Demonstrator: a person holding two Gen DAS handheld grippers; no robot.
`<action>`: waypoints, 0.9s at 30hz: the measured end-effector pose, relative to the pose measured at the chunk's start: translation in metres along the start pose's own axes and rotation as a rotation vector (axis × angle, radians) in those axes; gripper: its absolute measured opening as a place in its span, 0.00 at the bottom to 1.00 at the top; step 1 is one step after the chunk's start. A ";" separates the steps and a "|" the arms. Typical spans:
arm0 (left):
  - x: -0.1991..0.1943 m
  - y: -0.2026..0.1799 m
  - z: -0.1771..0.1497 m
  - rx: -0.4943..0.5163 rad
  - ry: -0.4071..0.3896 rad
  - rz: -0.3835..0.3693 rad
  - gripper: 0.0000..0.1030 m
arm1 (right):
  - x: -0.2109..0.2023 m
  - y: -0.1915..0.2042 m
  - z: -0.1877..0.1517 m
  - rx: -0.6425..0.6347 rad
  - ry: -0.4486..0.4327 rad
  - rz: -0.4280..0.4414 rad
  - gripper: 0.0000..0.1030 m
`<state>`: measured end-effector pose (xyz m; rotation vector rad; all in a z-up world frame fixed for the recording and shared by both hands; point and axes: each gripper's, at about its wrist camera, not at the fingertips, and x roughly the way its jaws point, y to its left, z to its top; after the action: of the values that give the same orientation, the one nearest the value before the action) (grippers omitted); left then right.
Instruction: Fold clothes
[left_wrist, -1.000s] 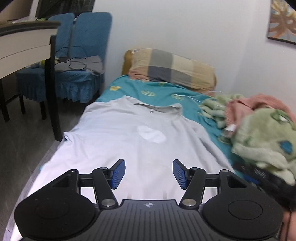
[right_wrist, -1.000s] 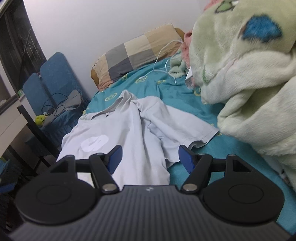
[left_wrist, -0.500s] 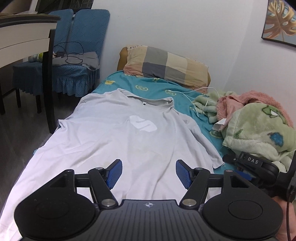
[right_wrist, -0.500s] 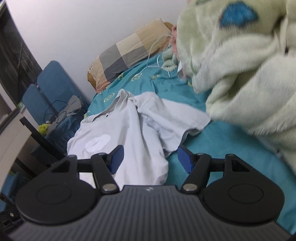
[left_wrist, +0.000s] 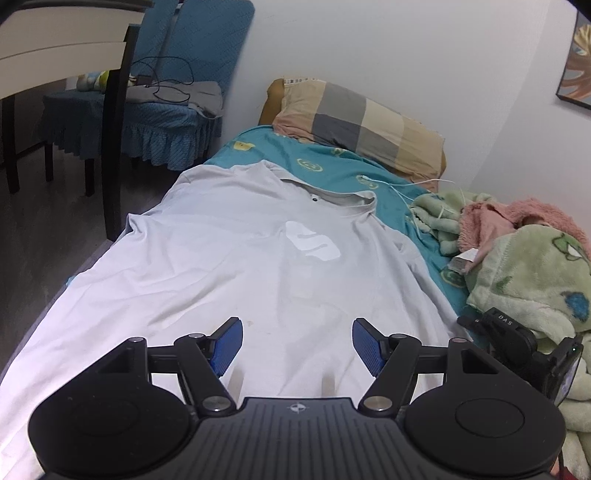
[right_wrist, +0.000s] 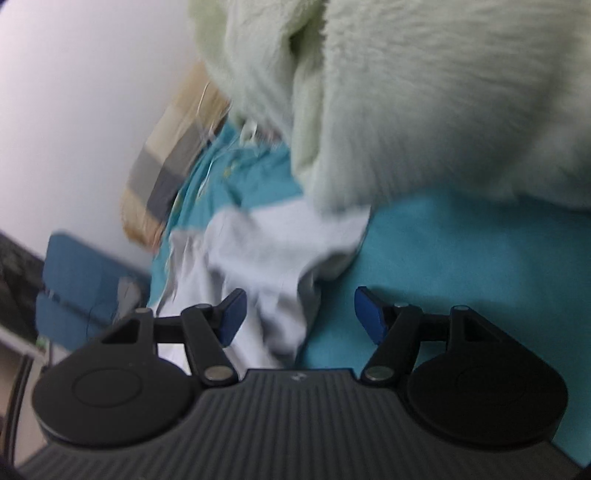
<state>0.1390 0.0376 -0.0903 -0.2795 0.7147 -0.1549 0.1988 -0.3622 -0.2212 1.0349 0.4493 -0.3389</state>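
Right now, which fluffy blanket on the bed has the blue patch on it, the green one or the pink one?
The green blanket, nearest the right edge. Its blue patch sits low on its side; the pink blanket behind it is plain.

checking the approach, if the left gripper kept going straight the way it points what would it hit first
Most likely the grey shirt spread on the bed: the open left gripper angles down at its lower body, nothing in between. Depth is hard to judge.
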 end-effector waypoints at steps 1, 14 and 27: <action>0.004 0.003 0.000 -0.012 0.009 0.001 0.66 | 0.006 0.000 0.002 0.001 -0.028 -0.012 0.65; 0.051 0.017 0.000 -0.089 0.084 -0.029 0.66 | 0.069 0.016 0.021 -0.111 -0.133 -0.157 0.16; 0.025 0.016 0.012 -0.083 -0.015 -0.031 0.66 | 0.043 0.159 0.056 -0.581 -0.230 -0.134 0.05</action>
<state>0.1665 0.0494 -0.1017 -0.3707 0.7035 -0.1529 0.3216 -0.3384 -0.1005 0.3955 0.3775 -0.4105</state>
